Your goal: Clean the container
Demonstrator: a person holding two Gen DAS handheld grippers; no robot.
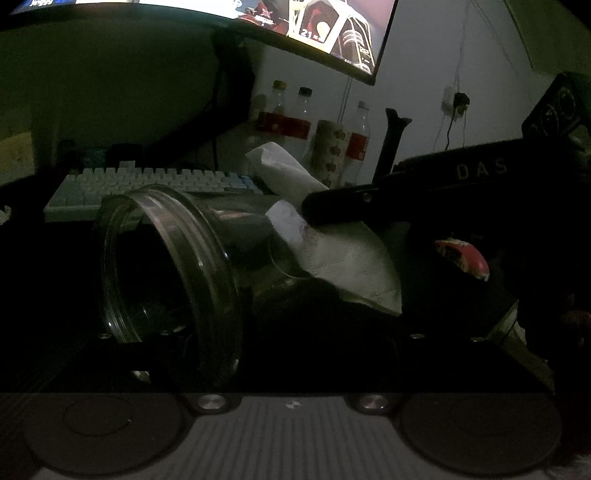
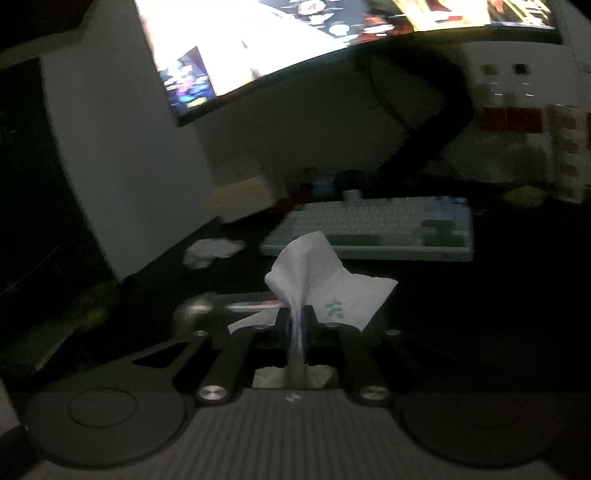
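R gripper (image 2: 295,321) pinches tissue (image 2: 314,273) tight — only L view shows L gripper (image 1: 258,332) clamping jar (image 1: 177,266).

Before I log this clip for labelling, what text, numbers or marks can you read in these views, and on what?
"DAS": on the dark arm of the right tongs.
"21": on the monitor, in the game graphic.
A green printed mark: on the tissue, not clearly readable.
Red bottle labels, the keyboard keys and the other monitor text: too small or blurred to read.
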